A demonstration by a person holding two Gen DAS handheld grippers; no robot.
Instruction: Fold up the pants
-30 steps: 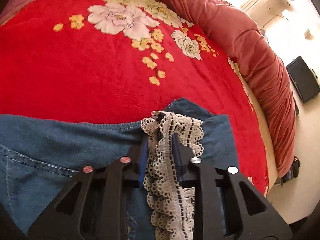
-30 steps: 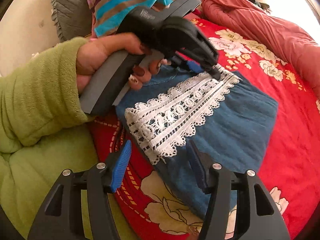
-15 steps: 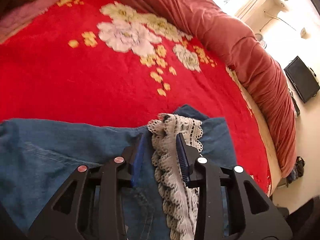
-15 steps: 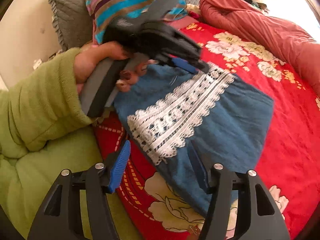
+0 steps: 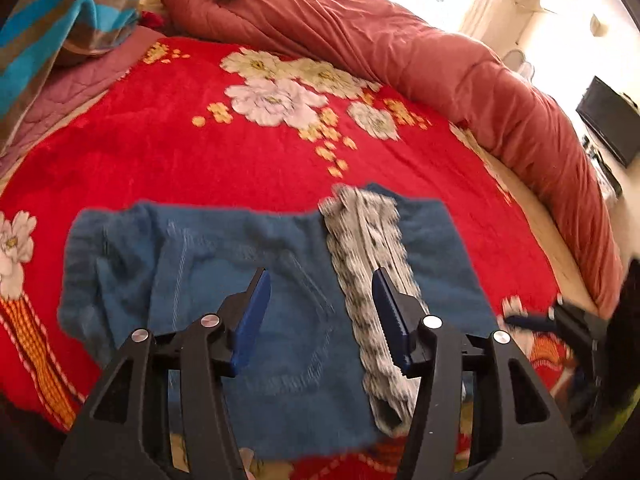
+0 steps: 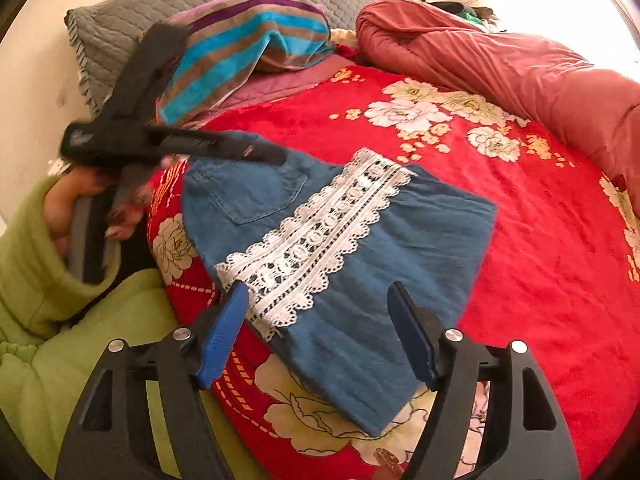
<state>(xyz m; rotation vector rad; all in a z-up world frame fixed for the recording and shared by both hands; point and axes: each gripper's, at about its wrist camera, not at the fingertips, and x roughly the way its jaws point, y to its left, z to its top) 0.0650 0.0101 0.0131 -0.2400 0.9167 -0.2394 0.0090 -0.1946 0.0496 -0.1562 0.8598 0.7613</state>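
Nearest in the left wrist view, the left gripper (image 5: 320, 304) has just been opening: a second ago its blue pads pinched the lace strip; now they stand apart above the cloth with nothing pressed between them, the lace (image 5: 368, 276) lying loose under the pad at 3 o'clock. The gripper has also drawn back and up, so more of the pants (image 5: 256, 280) shows, spread flat across the red blanket (image 5: 200, 160). The right gripper (image 6: 316, 328) has been widening too; its jaws hang open and empty over the near corner of the pants (image 6: 360, 320), touching nothing. Beyond, at 10 o'clock in the right view, a hand (image 6: 64, 212) in a green sleeve carries the left tool away from the cloth. This fold looks laid and released. Farthest, a rolled quilt (image 6: 520, 64) lines the bed's edge.
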